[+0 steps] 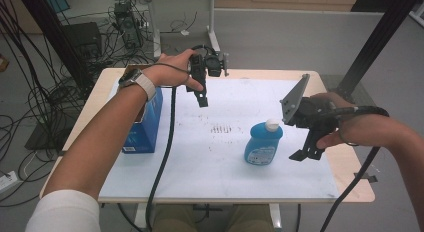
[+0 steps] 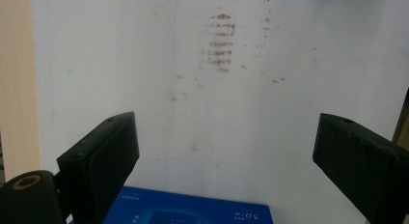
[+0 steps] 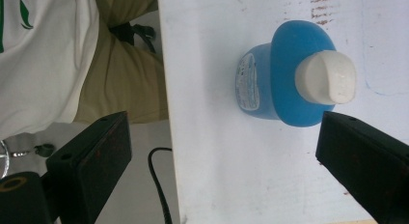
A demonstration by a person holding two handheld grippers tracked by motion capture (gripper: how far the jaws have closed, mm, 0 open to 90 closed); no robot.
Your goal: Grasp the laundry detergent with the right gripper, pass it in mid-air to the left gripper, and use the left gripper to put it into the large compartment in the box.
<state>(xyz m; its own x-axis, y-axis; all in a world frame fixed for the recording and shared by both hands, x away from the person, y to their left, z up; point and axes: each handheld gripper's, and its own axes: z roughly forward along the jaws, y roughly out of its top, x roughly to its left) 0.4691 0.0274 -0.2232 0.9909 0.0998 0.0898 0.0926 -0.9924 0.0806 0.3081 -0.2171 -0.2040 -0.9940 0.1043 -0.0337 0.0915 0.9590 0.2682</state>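
Box (image 2: 193, 212) cut off below left gripper (image 2: 224, 151)

Two obstacles stand on the table (image 1: 300, 184): a blue box (image 1: 145, 127) upright at the left edge, and a blue bottle (image 1: 263, 143) toward the right edge. Between them the surface lies open from the far edge to the near edge.
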